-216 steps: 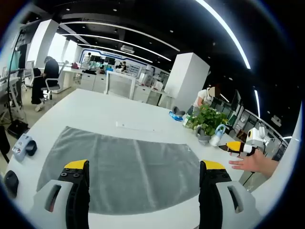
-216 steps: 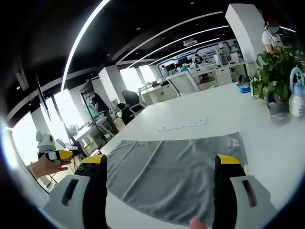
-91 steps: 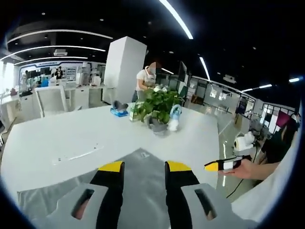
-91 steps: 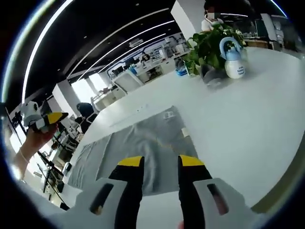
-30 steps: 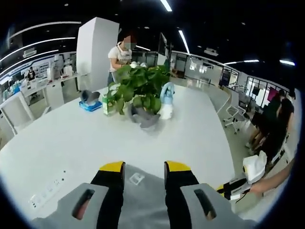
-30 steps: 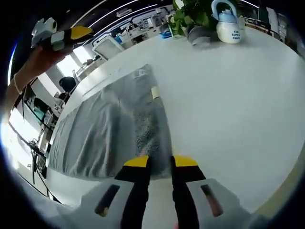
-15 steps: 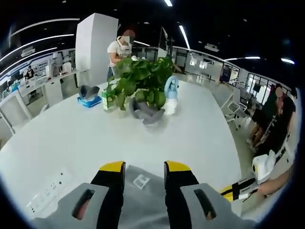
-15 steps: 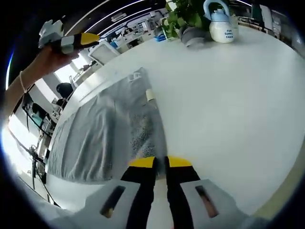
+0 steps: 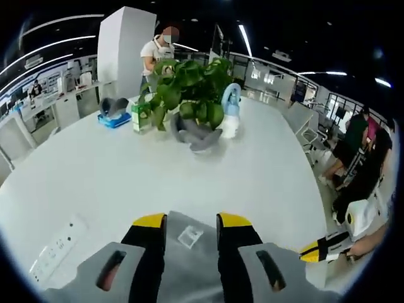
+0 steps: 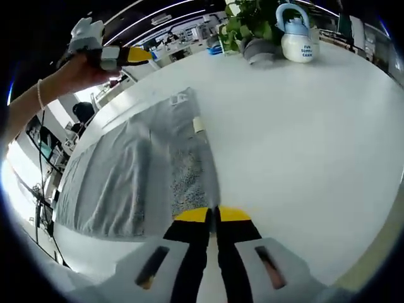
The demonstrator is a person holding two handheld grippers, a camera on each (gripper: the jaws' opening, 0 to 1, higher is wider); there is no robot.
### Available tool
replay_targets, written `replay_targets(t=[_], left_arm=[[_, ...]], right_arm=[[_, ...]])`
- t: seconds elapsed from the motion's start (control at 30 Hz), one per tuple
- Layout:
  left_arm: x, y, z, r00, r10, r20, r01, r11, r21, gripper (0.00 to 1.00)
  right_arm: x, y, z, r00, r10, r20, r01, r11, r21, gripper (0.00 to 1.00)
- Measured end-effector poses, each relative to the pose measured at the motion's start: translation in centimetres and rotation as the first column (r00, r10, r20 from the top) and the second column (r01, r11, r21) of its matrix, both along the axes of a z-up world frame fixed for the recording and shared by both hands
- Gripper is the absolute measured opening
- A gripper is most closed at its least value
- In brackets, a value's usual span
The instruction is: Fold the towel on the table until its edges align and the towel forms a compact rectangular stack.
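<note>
Towel (image 10: 126,170) looks soft, limp; best held at corners. Right gripper (image 10: 211,214) pinches its near edge; left gripper (image 9: 191,220), jaws apart, straddles the tagged corner.

Hand-held gripper (image 10: 212,215) clamped on towel (image 10: 126,170) edge.

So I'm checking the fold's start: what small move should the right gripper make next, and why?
Probably lift slightly. The right gripper looks shut on the towel at its near edge, while the towel lies flat on the table; raising the edge should start the fold.
</note>
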State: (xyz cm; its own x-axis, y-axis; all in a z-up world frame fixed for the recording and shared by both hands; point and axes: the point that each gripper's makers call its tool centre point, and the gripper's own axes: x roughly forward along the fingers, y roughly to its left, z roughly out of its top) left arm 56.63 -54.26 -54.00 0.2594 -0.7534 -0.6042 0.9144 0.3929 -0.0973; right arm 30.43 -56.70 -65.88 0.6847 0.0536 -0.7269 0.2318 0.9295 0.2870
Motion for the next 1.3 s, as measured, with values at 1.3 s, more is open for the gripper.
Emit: replay_targets(t=[1.3], left_arm=[[4.2,-3.2,-10.0,0.996,0.037,-0.08,-0.031,0.997,0.072,0.26]], right_arm=[[0.0,0.0,-0.2,1.0,0.024,-0.017,-0.025,1.0,-0.019,0.0]])
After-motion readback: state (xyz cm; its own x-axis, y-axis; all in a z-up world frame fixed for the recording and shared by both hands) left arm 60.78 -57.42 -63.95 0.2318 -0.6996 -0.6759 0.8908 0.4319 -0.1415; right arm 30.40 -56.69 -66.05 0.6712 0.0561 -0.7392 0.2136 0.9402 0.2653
